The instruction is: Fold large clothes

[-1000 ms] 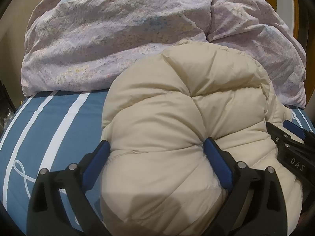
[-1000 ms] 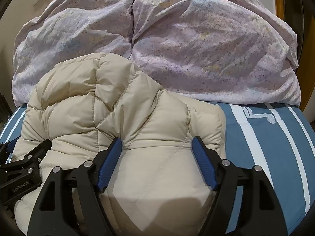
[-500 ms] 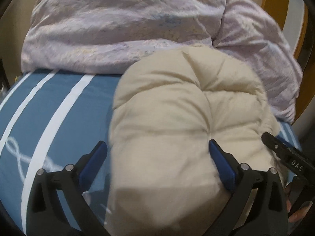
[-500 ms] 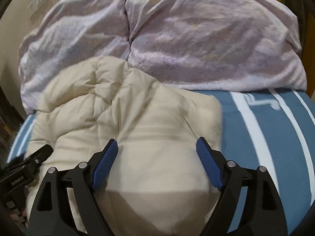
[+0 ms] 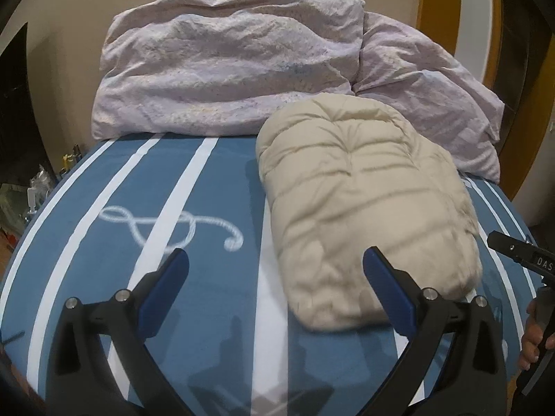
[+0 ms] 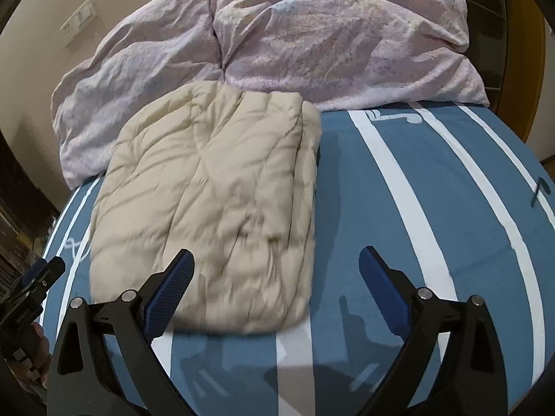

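A cream puffer jacket lies folded into a compact bundle on the blue striped bed cover. It also shows in the right wrist view. My left gripper is open and empty, held above the bed just short of the jacket's near edge. My right gripper is open and empty, near the jacket's near right corner. The right gripper shows at the right edge of the left wrist view; the left gripper shows at the left edge of the right wrist view.
A crumpled lilac duvet is piled along the far side of the bed, touching the jacket's far end; it fills the back of the right wrist view. A wall with a switch plate stands behind. Cluttered items sit beside the bed's left edge.
Both grippers have pulled back and up from the jacket, which they straddled before. The jacket now lies free and flatter on the bed, and more of the bed cover shows.
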`<action>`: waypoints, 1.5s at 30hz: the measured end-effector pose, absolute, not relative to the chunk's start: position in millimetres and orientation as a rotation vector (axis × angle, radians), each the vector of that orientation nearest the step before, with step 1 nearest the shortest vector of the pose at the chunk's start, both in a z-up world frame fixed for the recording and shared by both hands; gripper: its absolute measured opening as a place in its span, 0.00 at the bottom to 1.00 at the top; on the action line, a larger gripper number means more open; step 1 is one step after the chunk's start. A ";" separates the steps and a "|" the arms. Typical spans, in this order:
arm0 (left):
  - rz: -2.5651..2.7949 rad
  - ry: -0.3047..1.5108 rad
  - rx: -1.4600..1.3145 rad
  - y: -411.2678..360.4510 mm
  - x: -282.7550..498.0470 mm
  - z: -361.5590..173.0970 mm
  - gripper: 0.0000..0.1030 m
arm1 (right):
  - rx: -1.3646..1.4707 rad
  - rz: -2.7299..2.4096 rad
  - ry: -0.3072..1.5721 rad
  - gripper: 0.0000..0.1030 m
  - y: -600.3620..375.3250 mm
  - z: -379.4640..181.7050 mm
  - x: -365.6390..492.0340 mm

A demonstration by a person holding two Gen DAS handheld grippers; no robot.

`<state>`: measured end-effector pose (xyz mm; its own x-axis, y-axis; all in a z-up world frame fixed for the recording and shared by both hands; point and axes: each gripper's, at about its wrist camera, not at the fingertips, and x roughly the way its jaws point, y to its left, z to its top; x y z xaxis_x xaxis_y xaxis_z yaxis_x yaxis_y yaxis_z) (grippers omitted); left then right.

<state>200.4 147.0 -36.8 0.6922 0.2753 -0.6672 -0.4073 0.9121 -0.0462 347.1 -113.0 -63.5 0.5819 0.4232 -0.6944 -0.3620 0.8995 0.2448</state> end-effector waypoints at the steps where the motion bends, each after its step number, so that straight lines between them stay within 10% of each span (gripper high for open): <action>1: 0.385 0.710 -0.198 144.8 192.8 -36.2 0.97 | 0.076 0.460 0.829 0.98 -114.8 -62.7 341.5; 45: 0.261 0.758 -0.235 65.2 92.8 -28.5 0.98 | -0.011 0.612 0.848 0.99 -124.4 -49.1 197.7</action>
<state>92.8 65.2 -28.5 0.6967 0.1475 -0.7020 -0.3157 0.9418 -0.1155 197.7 -124.4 -49.1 0.5009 0.5022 -0.7049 -0.5110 0.8289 0.2275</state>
